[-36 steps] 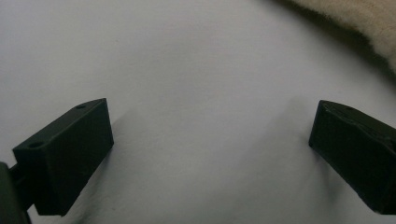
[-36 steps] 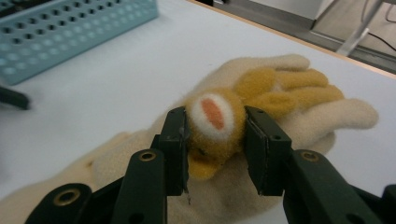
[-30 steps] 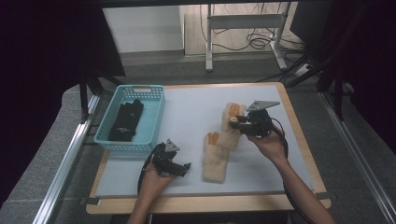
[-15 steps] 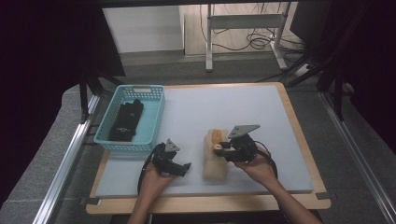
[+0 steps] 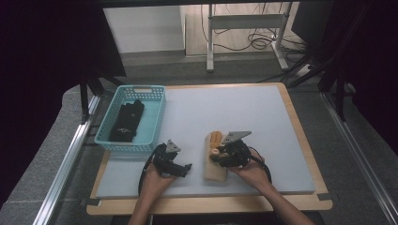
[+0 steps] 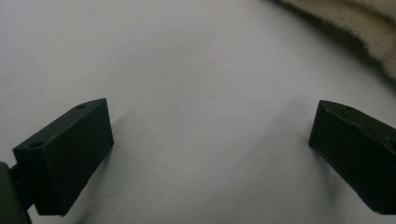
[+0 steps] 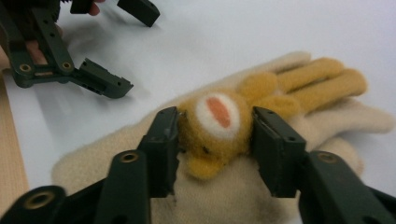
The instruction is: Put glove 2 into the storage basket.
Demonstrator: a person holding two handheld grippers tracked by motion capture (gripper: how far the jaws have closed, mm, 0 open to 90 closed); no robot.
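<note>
Low and centre in the high view, a cream glove [image 5: 215,164] lies flat on the white mat [image 5: 244,117], fingers toward the top of the frame, with an orange plush patch [image 5: 215,139] at its finger end. The right gripper [image 5: 219,157] sits over the glove, held by the right hand [image 5: 253,169] coming in from the bottom edge.

At the centre of the right gripper view, the right gripper [image 7: 215,133] has its jaws on either side of the patch's [image 7: 219,130] round orange head. These jaws have just been opening; the left one touches the plush, the right one stands just beside it, and no squeeze shows. The glove [image 7: 224,196] lies beneath, flat on the mat [image 7: 233,32].

Left of the glove in the high view, the left gripper [image 5: 184,168] rests low over the mat, near the glove but apart from it. The left gripper view shows its jaws spread wide with bare mat [image 6: 201,93] between them and the glove's edge [image 6: 369,32] at the upper right.

At the left of the high view, a blue basket [image 5: 152,115] holds a black glove [image 5: 127,121], well apart from both grippers.
</note>
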